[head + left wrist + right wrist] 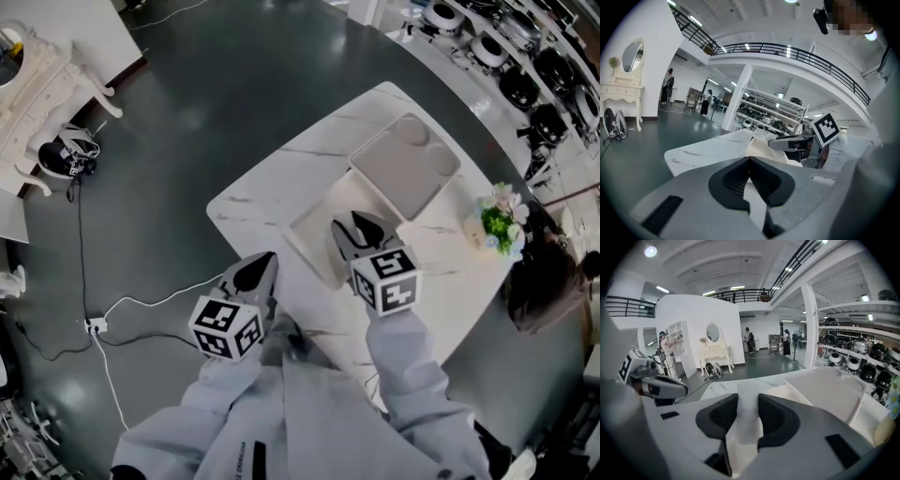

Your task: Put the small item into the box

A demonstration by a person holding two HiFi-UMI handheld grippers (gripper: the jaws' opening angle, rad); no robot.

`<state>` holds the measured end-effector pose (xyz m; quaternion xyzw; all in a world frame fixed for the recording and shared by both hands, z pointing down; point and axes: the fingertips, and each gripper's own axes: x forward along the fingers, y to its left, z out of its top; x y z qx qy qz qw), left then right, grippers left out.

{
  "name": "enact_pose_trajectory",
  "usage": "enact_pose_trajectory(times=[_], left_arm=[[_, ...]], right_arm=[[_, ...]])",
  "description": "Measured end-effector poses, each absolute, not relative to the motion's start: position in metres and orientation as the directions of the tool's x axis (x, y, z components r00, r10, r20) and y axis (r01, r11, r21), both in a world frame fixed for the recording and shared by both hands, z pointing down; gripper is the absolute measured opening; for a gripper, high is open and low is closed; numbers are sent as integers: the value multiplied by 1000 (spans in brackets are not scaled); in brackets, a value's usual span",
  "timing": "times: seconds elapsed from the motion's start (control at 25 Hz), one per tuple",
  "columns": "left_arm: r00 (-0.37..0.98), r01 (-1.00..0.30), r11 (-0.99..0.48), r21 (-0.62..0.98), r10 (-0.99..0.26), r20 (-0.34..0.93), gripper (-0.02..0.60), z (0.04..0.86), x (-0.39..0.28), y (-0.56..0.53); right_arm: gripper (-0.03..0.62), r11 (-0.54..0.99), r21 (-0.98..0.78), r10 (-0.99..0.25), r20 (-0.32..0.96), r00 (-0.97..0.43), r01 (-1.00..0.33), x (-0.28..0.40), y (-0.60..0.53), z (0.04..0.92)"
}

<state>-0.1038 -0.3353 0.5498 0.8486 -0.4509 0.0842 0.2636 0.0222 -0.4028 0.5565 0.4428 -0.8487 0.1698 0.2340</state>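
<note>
A white marbled worktop (267,187) seen from above, with an open cream box (314,234) near its middle and the box's lid (405,167) folded back flat beyond it; a small bunch of flowers (502,225) stands at the right edge. The right gripper (356,230) hangs tilted down over the box's open base; in the right gripper view its fingers are partly closed and pinch the small item (749,425), a pale slim strip whose long axis runs along the fingers and pokes out past their tips. The box therefore lies directly below and just ahead of the item, so the right hand is judged the one to release it. The left gripper (258,272) waits at the worktop's near-left edge, fingers closed tip to tip on nothing.
</note>
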Motion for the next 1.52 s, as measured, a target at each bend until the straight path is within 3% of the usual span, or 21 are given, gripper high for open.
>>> enact_pose_trajectory(times=[0.6,1.52], left_arm=[[570,-816,-430,387,-712,409,-2,565,-106,-344],[560,-820,-413,396,-722,407,-2,565,-121,-338]], right_arm=[[120,671,-15,-504,724,-471,-741,-4,-403,608],[129,694,43,-415,839,-351,-719,-12,-400,641]])
